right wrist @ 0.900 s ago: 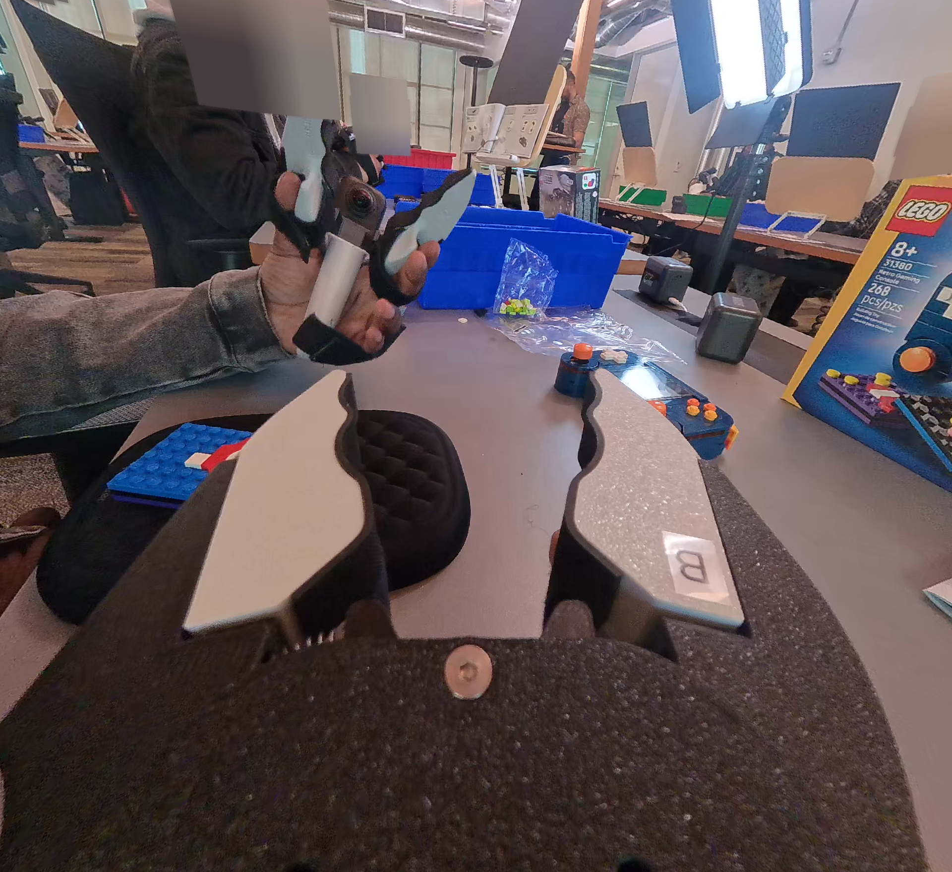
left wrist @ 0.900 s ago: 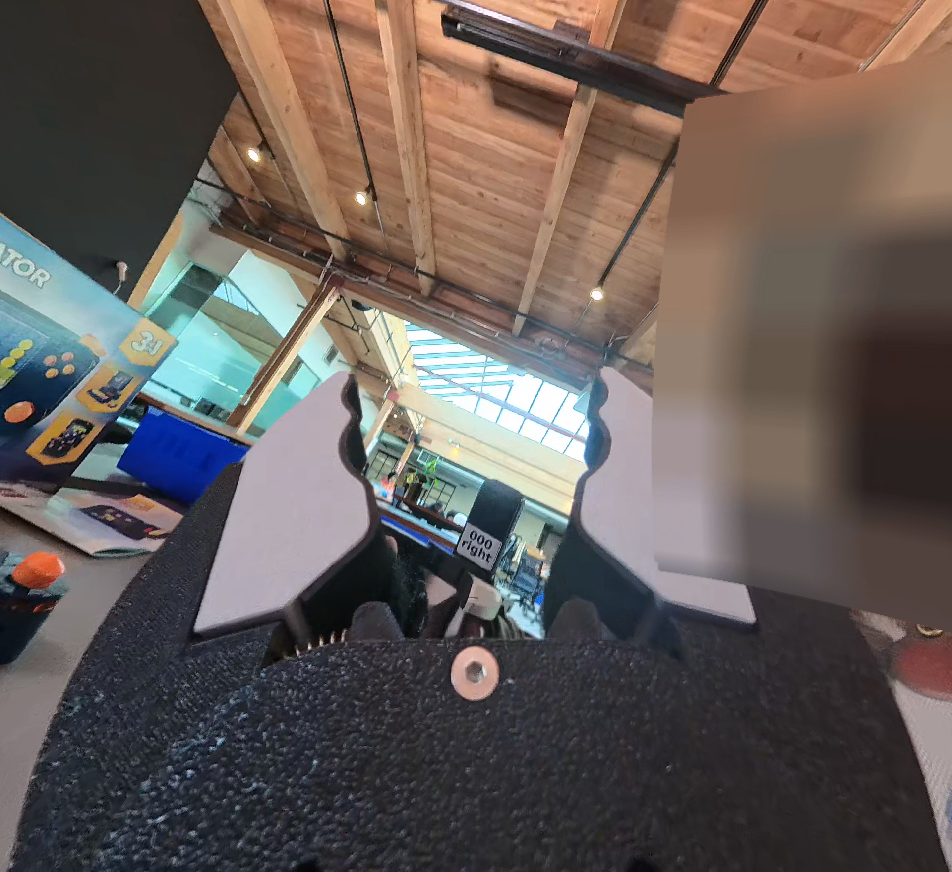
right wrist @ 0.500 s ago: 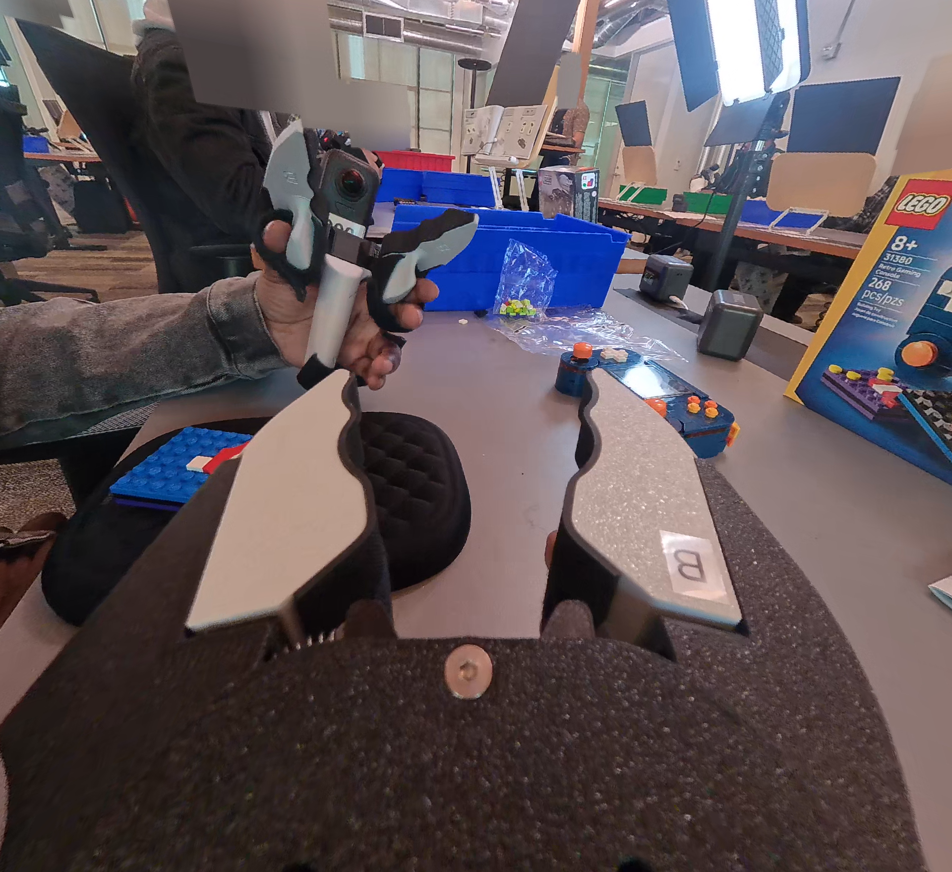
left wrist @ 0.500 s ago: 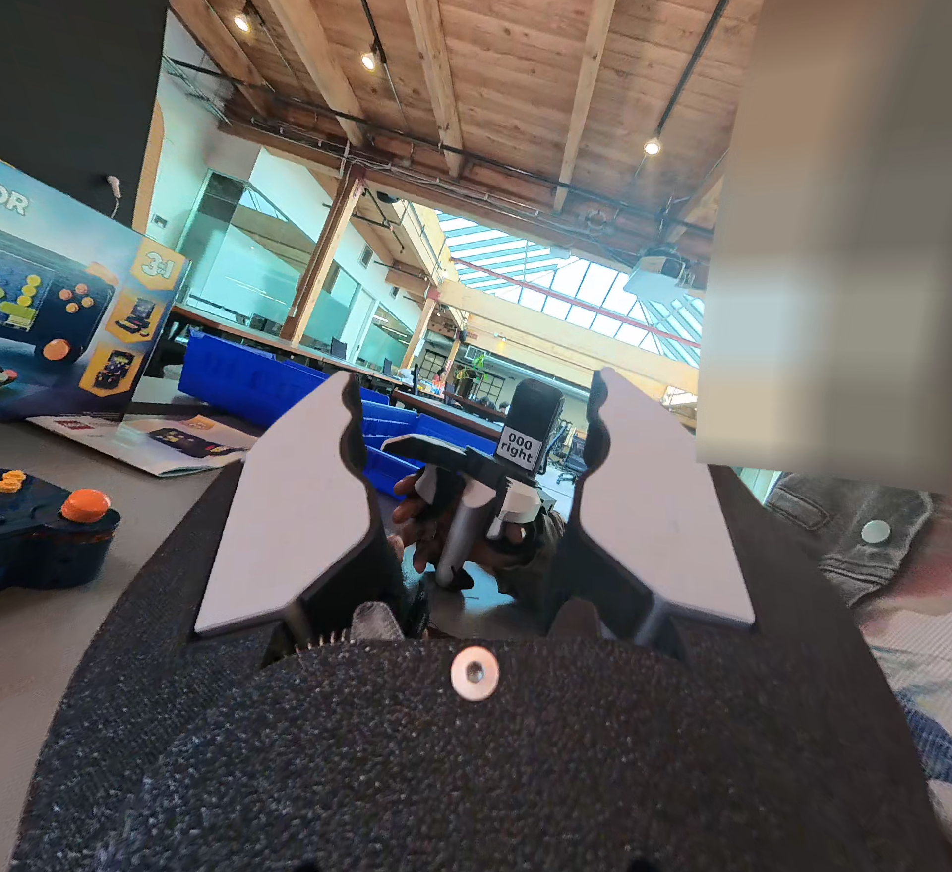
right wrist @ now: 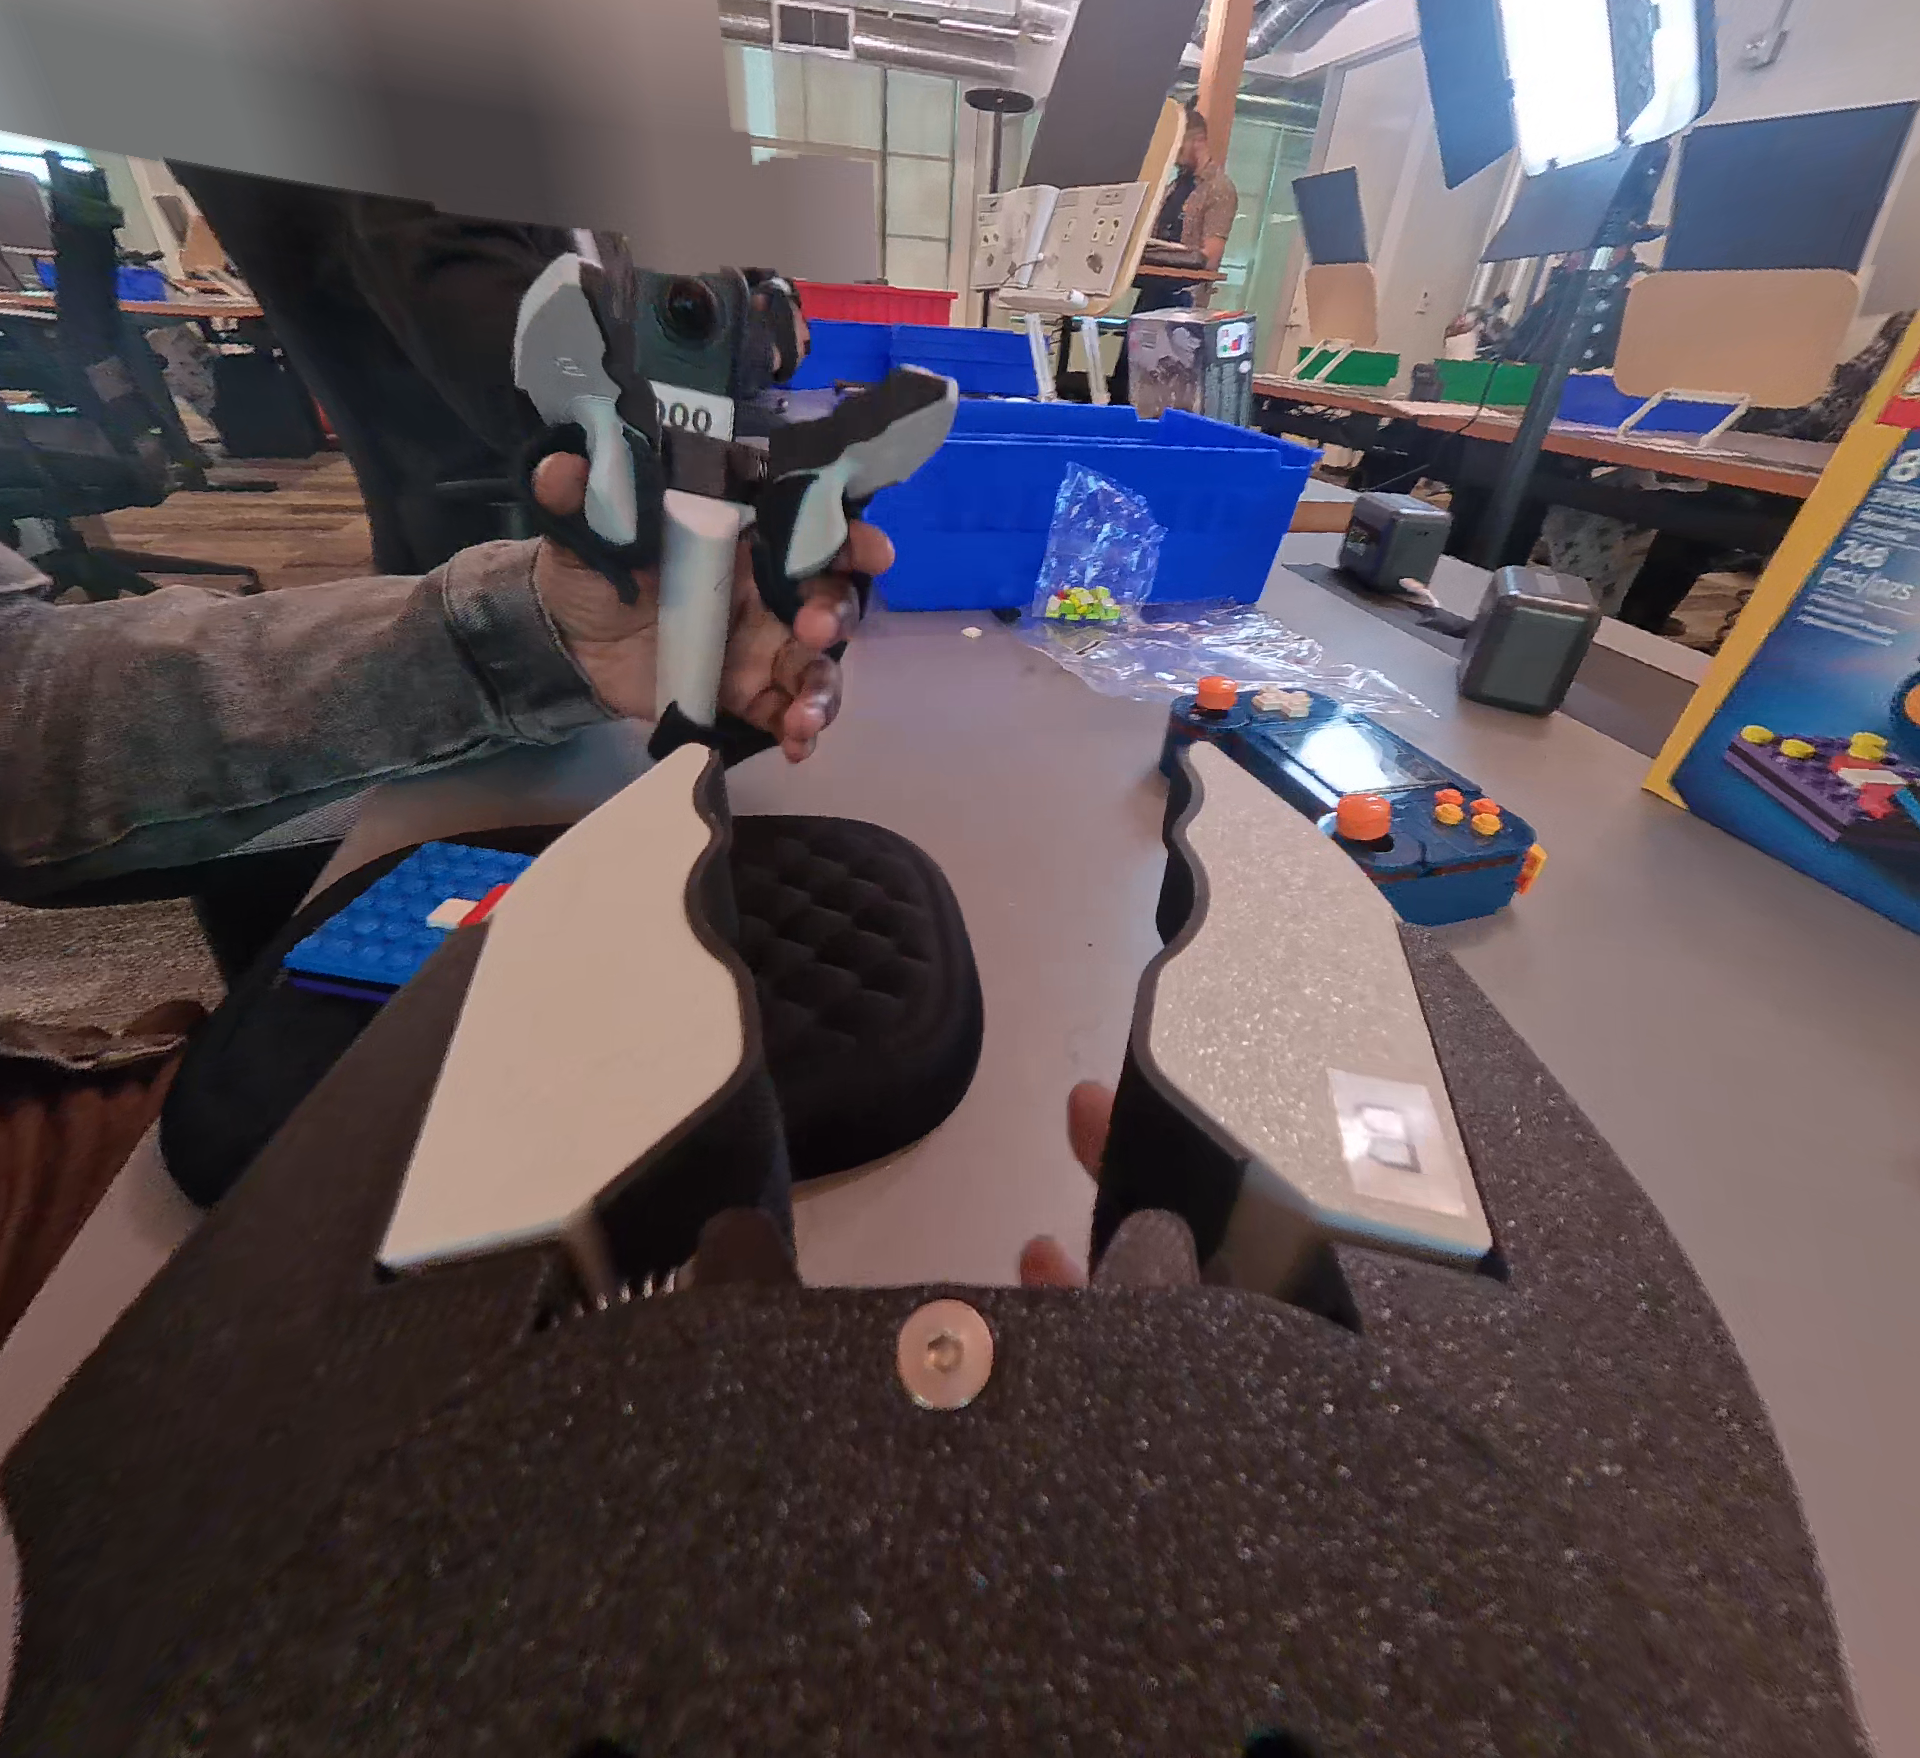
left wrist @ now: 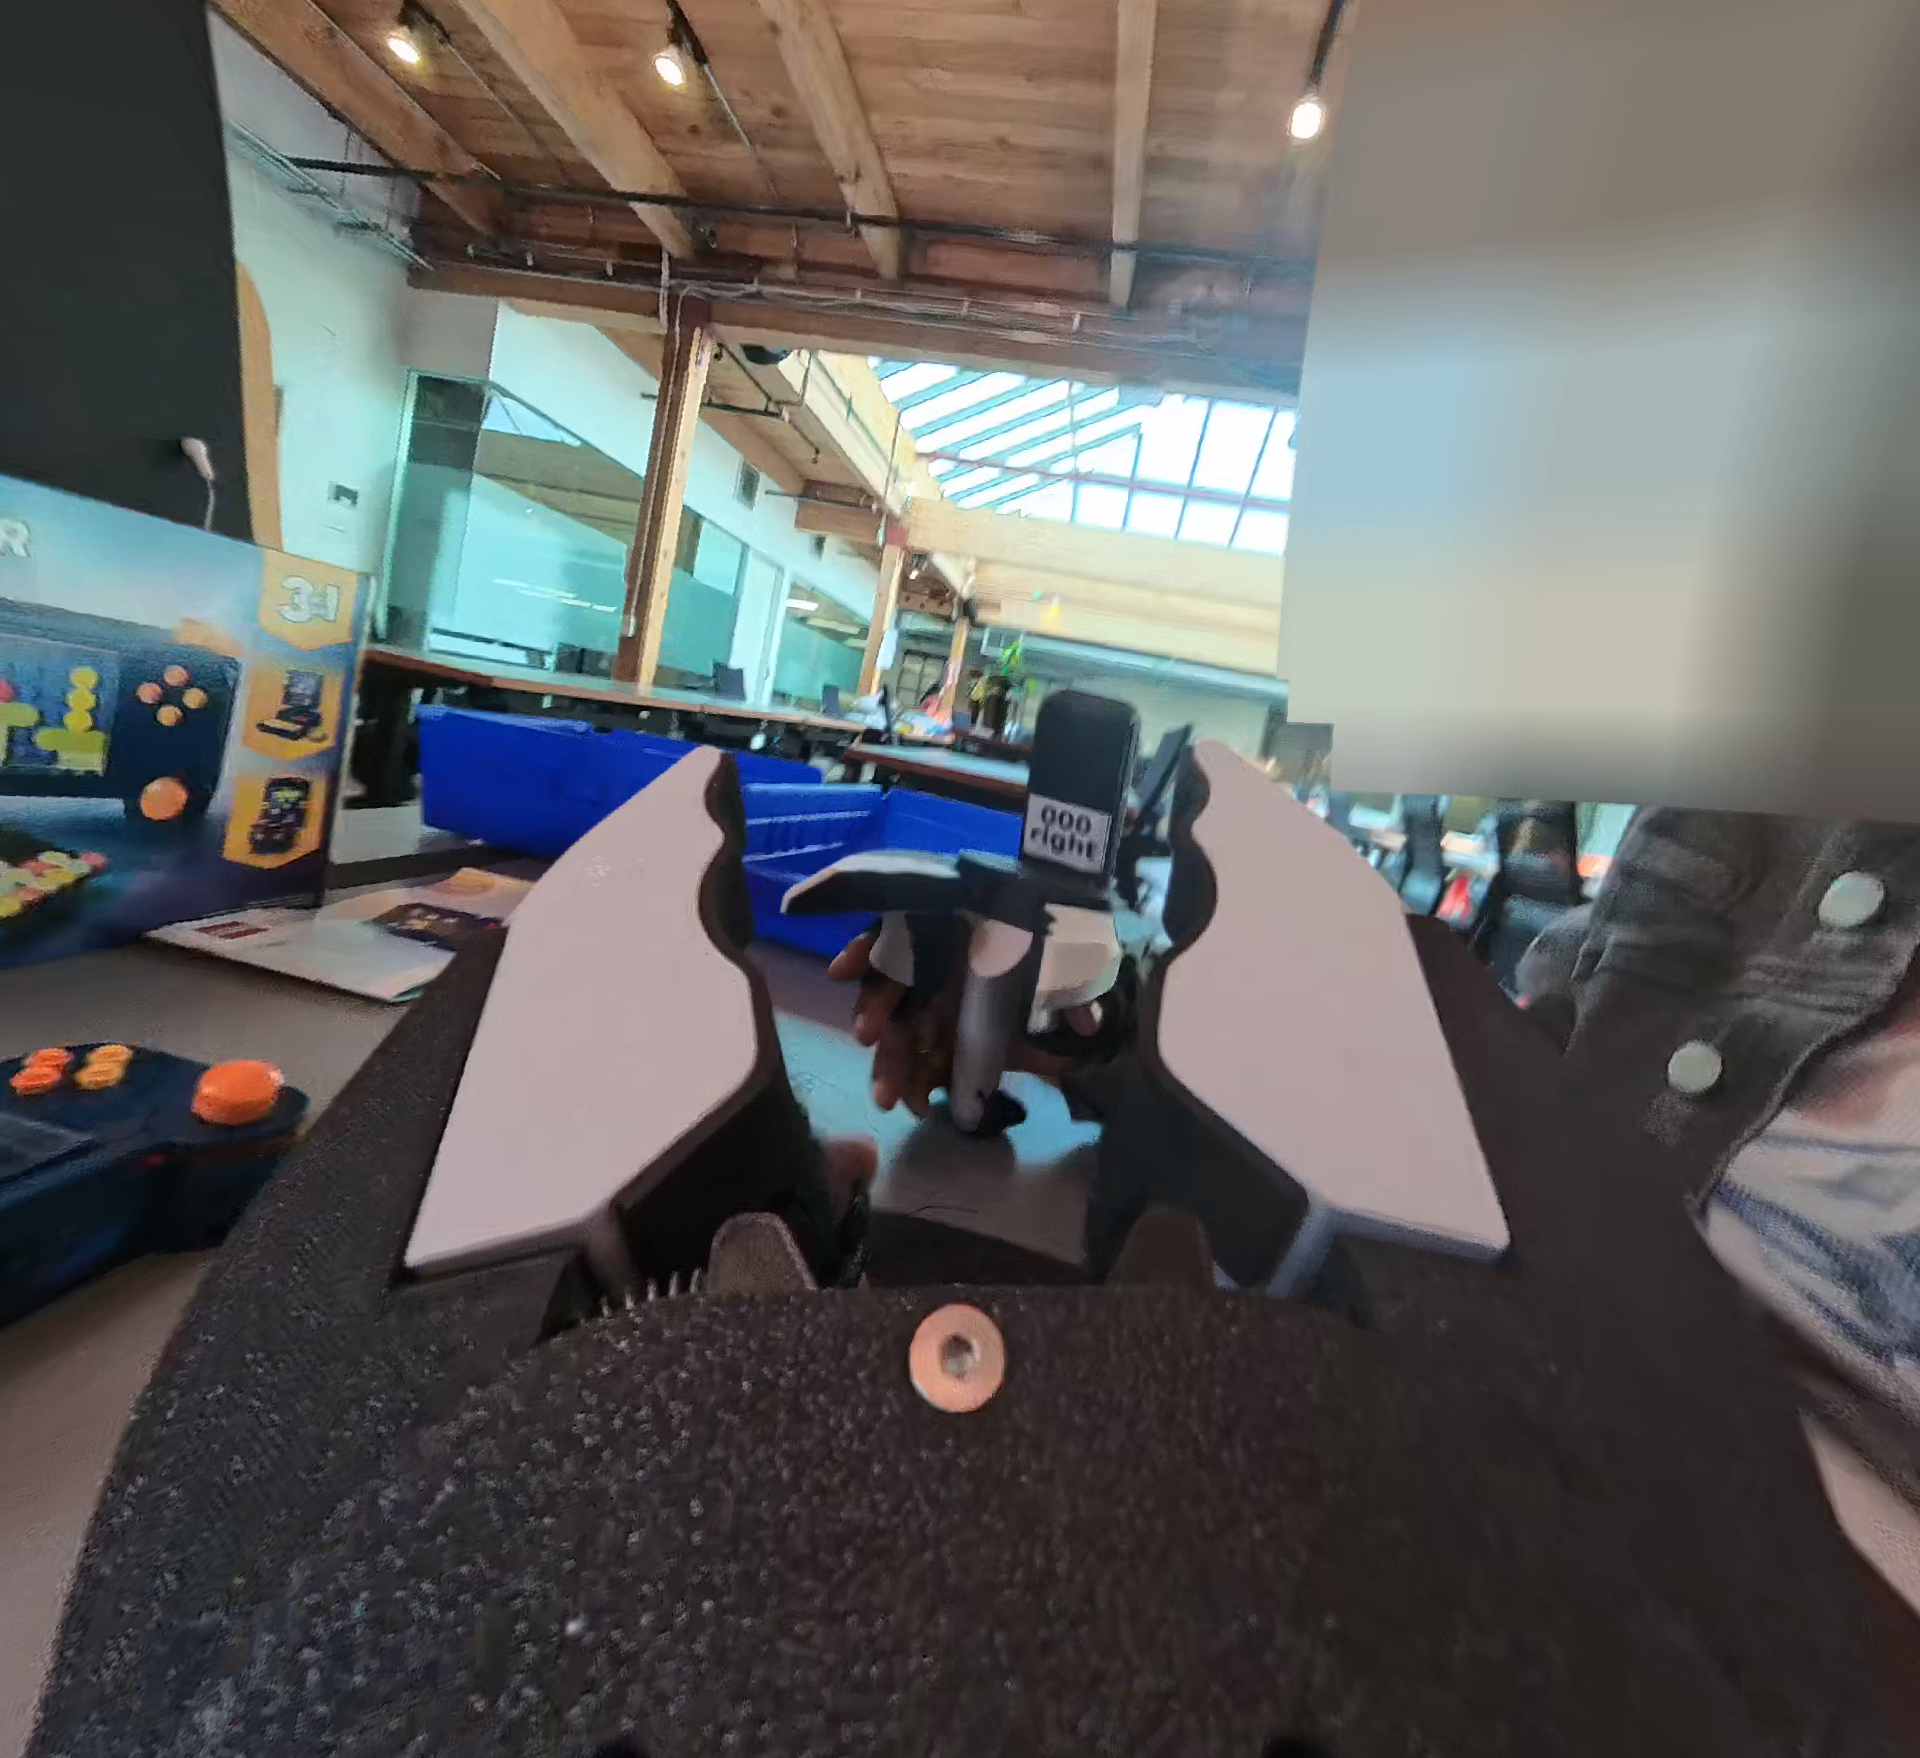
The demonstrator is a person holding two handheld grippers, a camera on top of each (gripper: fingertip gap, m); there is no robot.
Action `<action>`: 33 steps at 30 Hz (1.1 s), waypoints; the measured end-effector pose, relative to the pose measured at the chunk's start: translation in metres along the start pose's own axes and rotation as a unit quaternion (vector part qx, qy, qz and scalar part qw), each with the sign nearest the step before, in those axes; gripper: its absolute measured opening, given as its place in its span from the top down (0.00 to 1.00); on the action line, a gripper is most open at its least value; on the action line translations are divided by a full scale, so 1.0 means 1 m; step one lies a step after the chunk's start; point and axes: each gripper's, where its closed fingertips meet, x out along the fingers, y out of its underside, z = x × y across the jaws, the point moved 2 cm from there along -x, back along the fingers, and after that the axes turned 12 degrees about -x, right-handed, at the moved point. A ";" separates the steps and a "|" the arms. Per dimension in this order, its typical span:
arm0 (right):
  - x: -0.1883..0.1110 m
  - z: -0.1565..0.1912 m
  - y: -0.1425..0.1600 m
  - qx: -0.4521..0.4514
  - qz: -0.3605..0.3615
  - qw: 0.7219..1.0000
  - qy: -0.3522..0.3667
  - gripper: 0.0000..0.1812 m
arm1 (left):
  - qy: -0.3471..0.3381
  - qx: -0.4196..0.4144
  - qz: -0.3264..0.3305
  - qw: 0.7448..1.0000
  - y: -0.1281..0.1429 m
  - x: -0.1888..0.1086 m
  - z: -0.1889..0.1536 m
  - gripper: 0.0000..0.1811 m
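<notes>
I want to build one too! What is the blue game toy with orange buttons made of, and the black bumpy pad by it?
The game toy looks like hard, shiny plastic bricks: studs and seams show, and its screen glints. The black pad looks like soft, matte foam or fabric, with a quilted, dimpled top; which one is unclear.

Both grippers, left gripper (left wrist: 956,778) and right gripper (right wrist: 940,768), have grey scalloped fingers on black textured bodies with a silver screw; grey denim sleeve (right wrist: 260,669).
</notes>
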 end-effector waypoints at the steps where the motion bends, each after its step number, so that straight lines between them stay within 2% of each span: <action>1: 0.000 0.003 -0.001 0.006 -0.001 1.000 -0.013 0.56 | -0.014 0.024 0.025 0.999 0.005 -0.001 -0.005 0.57; 4: 0.001 0.023 -0.003 0.076 0.022 0.995 -0.063 0.59 | -0.074 0.095 0.156 0.980 0.032 -0.012 -0.027 0.57; 6: 0.003 0.054 -0.010 0.160 0.079 0.975 -0.129 0.62 | -0.124 0.157 0.257 0.946 0.054 -0.028 -0.042 0.71; 8: 0.007 0.086 -0.011 0.194 0.142 0.957 -0.165 0.64 | -0.173 0.202 0.323 0.908 0.072 -0.041 -0.049 0.85; 10: 0.016 0.107 -0.002 0.180 0.193 0.952 -0.154 0.63 | -0.200 0.185 0.365 0.890 0.089 -0.046 -0.055 0.95; 12: 0.025 0.122 0.004 0.183 0.222 0.945 -0.153 0.64 | -0.220 0.153 0.389 0.881 0.101 -0.048 -0.053 0.97; 15: 0.034 0.128 0.017 0.186 0.262 0.937 -0.137 0.68 | -0.247 0.136 0.446 0.850 0.121 -0.057 -0.041 0.97; 18: 0.036 0.129 0.026 0.165 0.290 0.935 -0.122 0.70 | -0.249 0.105 0.447 0.852 0.128 -0.056 -0.040 0.99; 20: 0.035 0.125 0.032 0.121 0.309 0.939 -0.092 0.78 | -0.260 0.091 0.443 0.853 0.130 -0.056 -0.037 1.00; 21: 0.035 0.124 0.034 0.096 0.314 0.941 -0.083 0.79 | -0.262 0.083 0.439 0.856 0.130 -0.057 -0.035 1.00; 26: 0.035 0.124 0.036 0.090 0.309 0.945 -0.063 0.79 | -0.275 0.092 0.437 0.851 0.131 -0.059 -0.032 1.00; 33: 0.034 0.122 0.036 0.024 0.295 0.954 -0.053 0.81 | -0.274 0.075 0.435 0.854 0.131 -0.060 -0.033 1.00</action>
